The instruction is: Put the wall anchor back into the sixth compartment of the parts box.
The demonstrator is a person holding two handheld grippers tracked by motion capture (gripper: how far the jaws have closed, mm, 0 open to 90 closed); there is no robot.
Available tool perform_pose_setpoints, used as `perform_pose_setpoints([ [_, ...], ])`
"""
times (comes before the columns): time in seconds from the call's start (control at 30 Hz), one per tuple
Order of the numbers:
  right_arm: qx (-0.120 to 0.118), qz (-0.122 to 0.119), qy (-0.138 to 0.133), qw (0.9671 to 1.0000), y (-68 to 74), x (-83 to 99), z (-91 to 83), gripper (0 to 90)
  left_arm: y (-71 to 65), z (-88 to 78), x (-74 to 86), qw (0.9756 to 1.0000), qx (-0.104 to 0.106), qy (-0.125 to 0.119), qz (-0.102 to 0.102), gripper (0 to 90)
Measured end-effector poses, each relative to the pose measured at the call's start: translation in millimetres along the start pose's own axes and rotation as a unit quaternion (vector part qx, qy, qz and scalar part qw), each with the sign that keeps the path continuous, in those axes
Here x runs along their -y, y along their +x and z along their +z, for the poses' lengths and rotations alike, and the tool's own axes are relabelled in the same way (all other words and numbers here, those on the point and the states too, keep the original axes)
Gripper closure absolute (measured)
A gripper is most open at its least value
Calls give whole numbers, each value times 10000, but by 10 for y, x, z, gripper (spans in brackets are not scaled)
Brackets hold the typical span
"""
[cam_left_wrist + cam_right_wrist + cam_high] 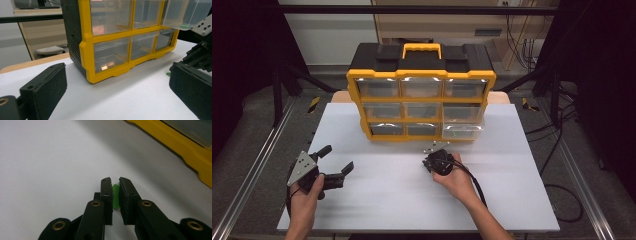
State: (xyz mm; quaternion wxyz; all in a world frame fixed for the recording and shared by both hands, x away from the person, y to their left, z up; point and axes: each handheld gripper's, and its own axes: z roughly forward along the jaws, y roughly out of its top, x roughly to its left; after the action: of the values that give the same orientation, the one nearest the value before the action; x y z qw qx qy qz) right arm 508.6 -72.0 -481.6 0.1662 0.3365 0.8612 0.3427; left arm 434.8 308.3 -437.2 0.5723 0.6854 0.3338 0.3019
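Matte white table (pixel 50 157); right claw (pixel 115 185) pinches ribbed green plug (pixel 115 196).

Most of the green piece (pixel 115 196) sits hidden between the pads of the right gripper (pixel 114 185), so its shape cannot be told. In the high view that gripper (pixel 435 161) is foreshortened and the piece is too small to see. The organizer (pixel 130 42) is cut off by the top edge in the left gripper view, and its drawers' contents stay unclear behind glare. The pulled-out drawer (pixel 181 13) is cropped too.
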Motion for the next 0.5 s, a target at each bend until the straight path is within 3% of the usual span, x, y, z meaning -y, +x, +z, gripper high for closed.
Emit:
perform_pose_setpoints([
  [0.23,-16,-79,84,9999,25,9,15,850,2,-1,-1,10000,-1,-1,0,15],
  [0.5,-118,-20,-234,9997,67,-31,-75,851,8,-7,-1,10000,-6,-12,-8,15],
])
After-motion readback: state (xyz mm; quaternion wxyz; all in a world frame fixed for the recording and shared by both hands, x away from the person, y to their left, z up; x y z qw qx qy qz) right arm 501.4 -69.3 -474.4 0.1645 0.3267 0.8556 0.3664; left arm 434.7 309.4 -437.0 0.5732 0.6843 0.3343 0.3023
